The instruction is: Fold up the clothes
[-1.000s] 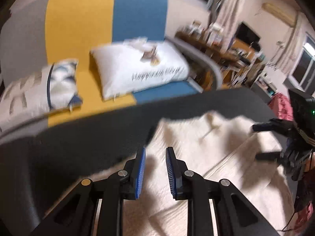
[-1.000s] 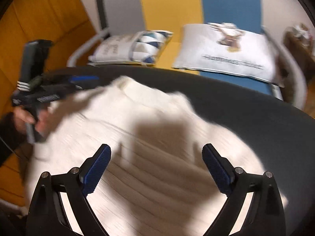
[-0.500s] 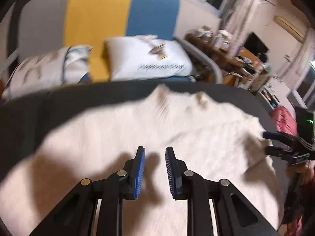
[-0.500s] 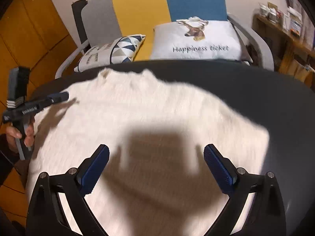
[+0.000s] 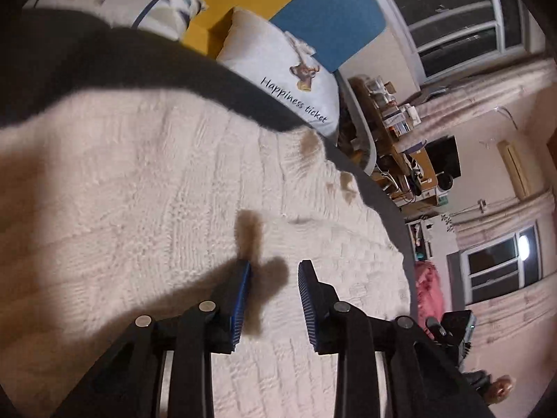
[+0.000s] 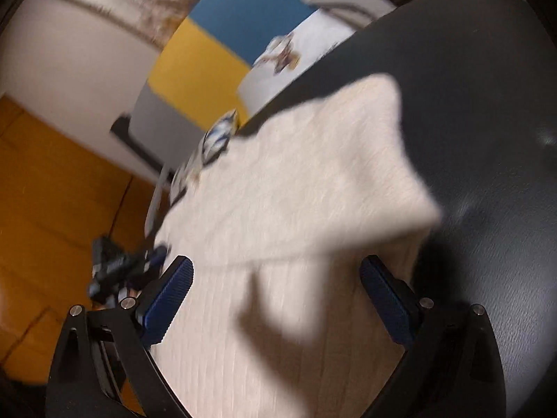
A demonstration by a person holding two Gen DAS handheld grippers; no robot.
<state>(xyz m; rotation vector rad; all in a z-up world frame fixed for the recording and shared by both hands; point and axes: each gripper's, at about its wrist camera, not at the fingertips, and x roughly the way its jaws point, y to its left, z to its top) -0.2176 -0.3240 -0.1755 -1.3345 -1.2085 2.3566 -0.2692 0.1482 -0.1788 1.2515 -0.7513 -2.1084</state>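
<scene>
Lying flat on table (image 6: pixel 487 111): cream sweater (image 5: pixel 156 181), lengthwise rightward.

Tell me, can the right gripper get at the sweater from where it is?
Probably yes: the right gripper is open right over the cream sweater on the dark table, with nothing between them.

Warm indoor light, hard shadows, right view motion-blurred, fisheye edges.

The right wrist view is smeared by motion blur, so the sweater's (image 6: pixel 296 191) knit and the far pillows (image 6: pixel 278 59) are indistinct. The sweater runs off the near edge in both views. The left gripper (image 6: pixel 153 261) shows there only as a small dark blur. The dark counter (image 5: pixel 104 62) hides the pillows' lower parts.
</scene>
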